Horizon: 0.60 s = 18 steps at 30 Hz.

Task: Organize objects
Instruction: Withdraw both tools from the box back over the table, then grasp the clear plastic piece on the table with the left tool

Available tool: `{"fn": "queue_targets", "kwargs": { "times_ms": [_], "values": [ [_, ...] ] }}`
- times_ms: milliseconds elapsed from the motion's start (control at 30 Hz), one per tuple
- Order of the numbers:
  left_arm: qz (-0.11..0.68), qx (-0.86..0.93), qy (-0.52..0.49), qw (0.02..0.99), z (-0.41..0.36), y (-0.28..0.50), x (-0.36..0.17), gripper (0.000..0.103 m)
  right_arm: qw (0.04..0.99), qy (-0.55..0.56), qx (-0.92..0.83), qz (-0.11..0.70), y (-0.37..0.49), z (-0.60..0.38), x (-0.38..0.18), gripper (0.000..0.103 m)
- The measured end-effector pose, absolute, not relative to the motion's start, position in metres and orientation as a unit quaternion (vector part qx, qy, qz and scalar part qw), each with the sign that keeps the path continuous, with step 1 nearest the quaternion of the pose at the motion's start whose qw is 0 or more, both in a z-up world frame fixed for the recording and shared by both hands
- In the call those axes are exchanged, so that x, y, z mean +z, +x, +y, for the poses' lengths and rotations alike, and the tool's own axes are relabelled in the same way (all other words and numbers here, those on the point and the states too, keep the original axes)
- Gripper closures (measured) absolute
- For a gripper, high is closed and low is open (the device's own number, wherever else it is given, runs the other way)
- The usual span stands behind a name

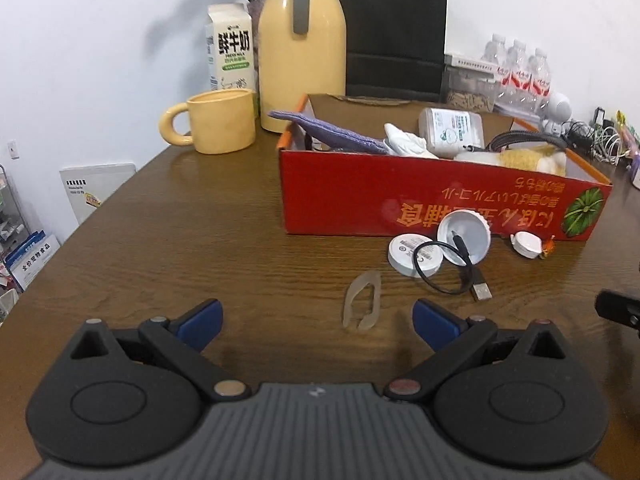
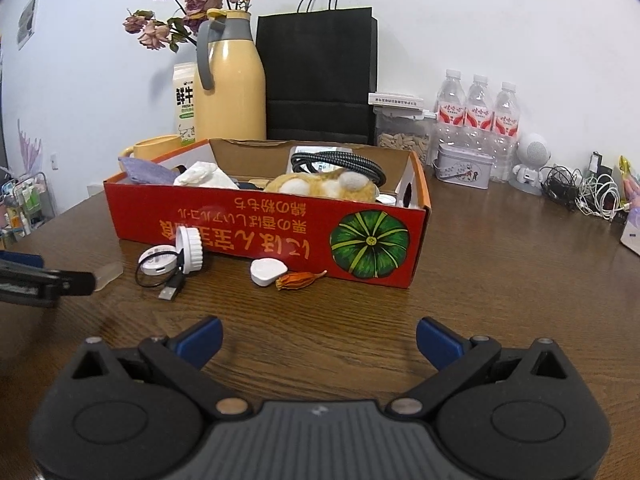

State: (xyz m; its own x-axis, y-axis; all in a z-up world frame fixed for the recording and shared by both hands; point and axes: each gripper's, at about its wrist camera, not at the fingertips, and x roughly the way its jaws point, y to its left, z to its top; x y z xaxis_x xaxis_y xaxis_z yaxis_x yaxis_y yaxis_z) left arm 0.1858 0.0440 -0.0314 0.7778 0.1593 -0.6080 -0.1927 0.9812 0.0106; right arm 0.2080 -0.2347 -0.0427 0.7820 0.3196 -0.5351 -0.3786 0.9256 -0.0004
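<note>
Both tools sit low over a dark wood-grain table (image 1: 168, 216), white wall behind. Left gripper (image 1: 318, 322) has its blue-padded tongs spread wide, nothing between them; right gripper (image 2: 319, 340) is the same, spread and empty.

Landmark: red cardboard box (image 1: 360, 196) with upside-down orange print and a green pumpkin graphic. Inside it: purple cloth (image 1: 324, 130), crumpled white tissue (image 1: 404, 140), white plastic container (image 1: 452, 128), braided black cable (image 2: 340, 164), yellow plush toy (image 2: 320, 186).

Loose task items lie on the table just in front of the box: translucent plastic clip (image 1: 362, 300) nearest the left gripper; a white round disc (image 1: 414, 254) with a short black USB cable (image 1: 460, 268) looped over it; a white round cap (image 1: 464, 236) leaning against the box wall; a small white puck (image 2: 268, 271) touching a dried orange flower (image 2: 298, 280).

Behind the box: yellow mug (image 1: 216, 122), milk carton (image 1: 230, 48), yellow thermos jug (image 1: 302, 48), dried roses (image 2: 188, 4), black paper bag (image 2: 318, 76). Right of the box along the wall: three water bottles (image 2: 478, 108), small tin (image 2: 464, 166), white robot-shaped speaker (image 2: 530, 164), tangle of cables (image 2: 588, 196).
</note>
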Motion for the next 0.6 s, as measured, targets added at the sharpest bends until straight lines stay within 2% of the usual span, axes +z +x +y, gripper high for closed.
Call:
{"fn": "queue_targets", "kwargs": {
  "times_ms": [67,133,167,200,233,267,600],
  "values": [
    [0.329,0.1,-0.027,0.939,0.044,0.195,-0.034,0.0,0.941,-0.052,0.185,0.28,0.21,-0.234,-0.043,0.0],
    [0.337,0.092,-0.029,0.937,0.044,0.202,-0.036,0.016,0.939,-0.048,0.184,0.288,0.213,-0.235,-0.045,0.0],
    [0.329,0.09,-0.022,0.94,0.041,0.201,-0.036,0.039,0.938,-0.045,0.184,0.29,0.214,-0.236,-0.045,0.0],
    [0.323,0.077,-0.018,0.943,0.038,0.199,-0.034,0.077,0.938,-0.042,0.184,0.292,0.214,-0.236,-0.046,0.0],
    [0.322,0.062,-0.015,0.945,0.035,0.197,-0.033,0.094,0.937,-0.04,0.183,0.294,0.215,-0.237,-0.046,0.0],
    [0.32,0.051,-0.014,0.946,0.033,0.195,-0.033,0.098,0.937,-0.038,0.183,0.296,0.216,-0.238,-0.046,0.0],
    [0.265,0.045,-0.027,0.963,0.027,0.182,-0.015,0.097,0.935,-0.035,0.179,0.305,0.219,-0.238,-0.047,0.0]
  ]
}}
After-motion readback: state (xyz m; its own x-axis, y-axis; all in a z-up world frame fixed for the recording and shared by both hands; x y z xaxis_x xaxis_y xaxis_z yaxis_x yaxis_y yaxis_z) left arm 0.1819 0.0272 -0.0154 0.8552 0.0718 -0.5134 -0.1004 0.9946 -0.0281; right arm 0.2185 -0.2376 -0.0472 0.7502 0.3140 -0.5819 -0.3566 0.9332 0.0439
